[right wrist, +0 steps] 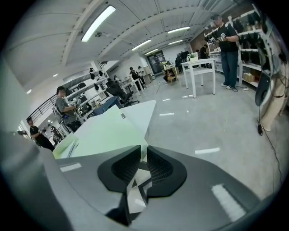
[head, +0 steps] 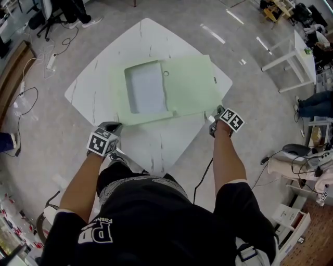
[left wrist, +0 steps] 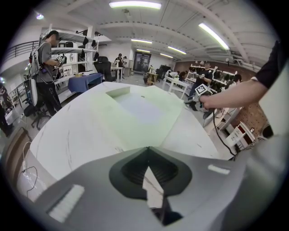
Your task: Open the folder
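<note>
A pale green folder (head: 177,85) lies spread open and flat on the white marble table (head: 156,148); its left half holds a white sheet (head: 145,88) in a recess. My left gripper (head: 115,127) is at the folder's near left corner. In the left gripper view the folder (left wrist: 135,113) tapers to a point right at my left gripper (left wrist: 146,151), whose jaws are closed on that corner. My right gripper (head: 213,120) sits at the near right corner. In the right gripper view a narrow gap shows between the jaws of my right gripper (right wrist: 144,155), with the folder (right wrist: 104,131) corner just ahead of it.
The table's near corner points toward me, with grey floor all round. White tables (head: 291,57) stand at the right, an office chair (head: 52,15) and cables (head: 31,67) at the left. A standing person (left wrist: 47,67) is far behind the table.
</note>
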A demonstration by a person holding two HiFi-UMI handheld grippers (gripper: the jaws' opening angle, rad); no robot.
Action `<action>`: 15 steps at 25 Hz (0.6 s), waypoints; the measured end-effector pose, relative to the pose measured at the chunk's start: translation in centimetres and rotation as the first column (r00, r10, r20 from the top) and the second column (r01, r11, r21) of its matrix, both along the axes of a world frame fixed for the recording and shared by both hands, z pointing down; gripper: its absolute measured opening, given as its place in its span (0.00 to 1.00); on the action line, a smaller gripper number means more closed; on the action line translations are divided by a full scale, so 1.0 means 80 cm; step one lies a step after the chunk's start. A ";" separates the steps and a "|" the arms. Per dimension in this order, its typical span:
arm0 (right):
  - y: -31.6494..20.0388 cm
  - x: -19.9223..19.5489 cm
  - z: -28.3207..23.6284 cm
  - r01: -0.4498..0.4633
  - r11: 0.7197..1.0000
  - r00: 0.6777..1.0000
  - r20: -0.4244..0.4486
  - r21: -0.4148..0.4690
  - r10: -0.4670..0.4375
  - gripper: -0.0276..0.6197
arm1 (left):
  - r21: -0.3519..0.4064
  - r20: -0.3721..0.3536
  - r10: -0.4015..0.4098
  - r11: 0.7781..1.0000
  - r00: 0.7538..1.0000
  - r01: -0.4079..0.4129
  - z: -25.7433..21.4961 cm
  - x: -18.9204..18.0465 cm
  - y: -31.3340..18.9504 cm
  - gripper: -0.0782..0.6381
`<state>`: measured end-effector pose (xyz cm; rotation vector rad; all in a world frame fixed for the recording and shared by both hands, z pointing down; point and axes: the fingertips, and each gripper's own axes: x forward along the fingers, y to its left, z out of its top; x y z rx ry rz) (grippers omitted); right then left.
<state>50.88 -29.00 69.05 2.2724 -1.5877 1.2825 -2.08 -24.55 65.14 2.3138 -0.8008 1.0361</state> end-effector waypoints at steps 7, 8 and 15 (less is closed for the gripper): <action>0.003 0.001 -0.009 -0.008 1.000 0.999 0.038 0.008 0.008 0.12 | -0.013 0.005 0.006 1.000 1.000 -0.006 0.001 -0.001 -0.002 0.18; 0.003 0.000 -0.015 -0.011 1.000 0.999 0.045 0.025 0.010 0.12 | -0.020 0.005 0.008 1.000 1.000 -0.008 0.002 -0.001 -0.001 0.18; 0.005 -0.007 -0.067 0.009 0.986 0.997 0.068 0.168 -0.020 0.13 | -0.015 0.032 0.030 0.999 0.999 -0.029 0.001 0.001 -0.001 0.18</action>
